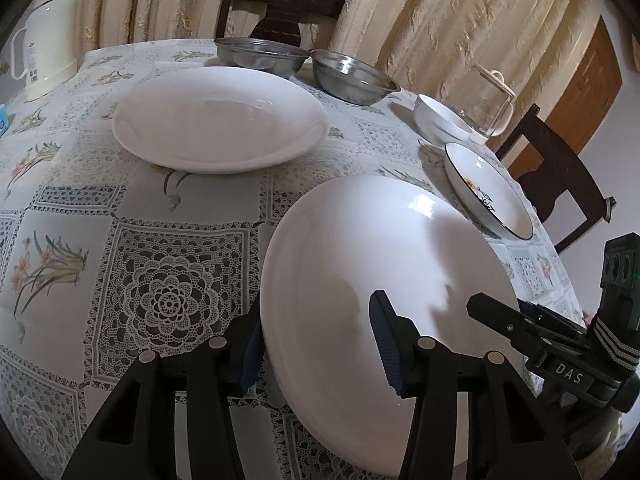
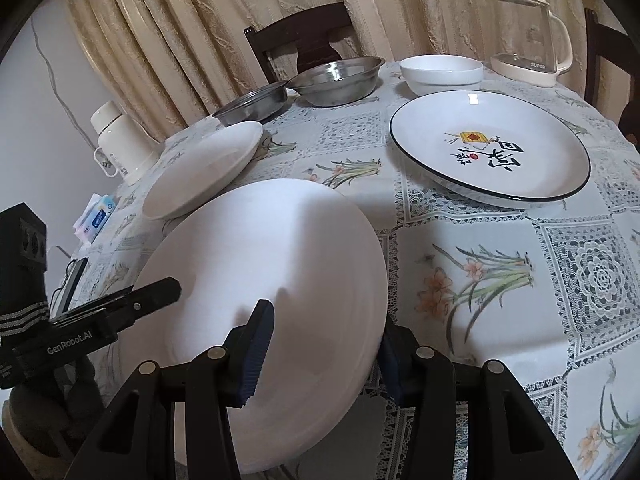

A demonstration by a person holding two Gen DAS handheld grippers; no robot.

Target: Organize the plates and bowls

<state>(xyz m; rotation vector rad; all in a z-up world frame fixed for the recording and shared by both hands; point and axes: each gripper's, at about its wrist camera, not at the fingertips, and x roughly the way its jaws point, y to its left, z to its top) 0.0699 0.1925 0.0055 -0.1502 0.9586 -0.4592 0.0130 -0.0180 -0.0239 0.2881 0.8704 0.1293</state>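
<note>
White plate (image 2: 272, 280) — black-rimmed plate (image 2: 490, 152); floral lace tablecloth (image 2: 520, 280).

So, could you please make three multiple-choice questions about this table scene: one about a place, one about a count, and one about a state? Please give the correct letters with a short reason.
1. Where is the white bowl?
A. On the plate with the black rim
B. On the tablecloth, between a steel bowl and the glass kettle
C. On a chair

2. How many steel bowls are on the table?
A. One
B. Two
C. Four

3. How is the large white plate nearest the cameras?
A. Broken in pieces
B. Stacked under the other white plate
C. One piece, each gripper having a finger on each side of its rim

Answers:
1 B: it sits beside the glass kettle, behind the black-rimmed plate.
2 B: two steel bowls stand side by side near the far chair.
3 C: the left gripper and right gripper both straddle its edge; the other white plate lies apart.
</note>
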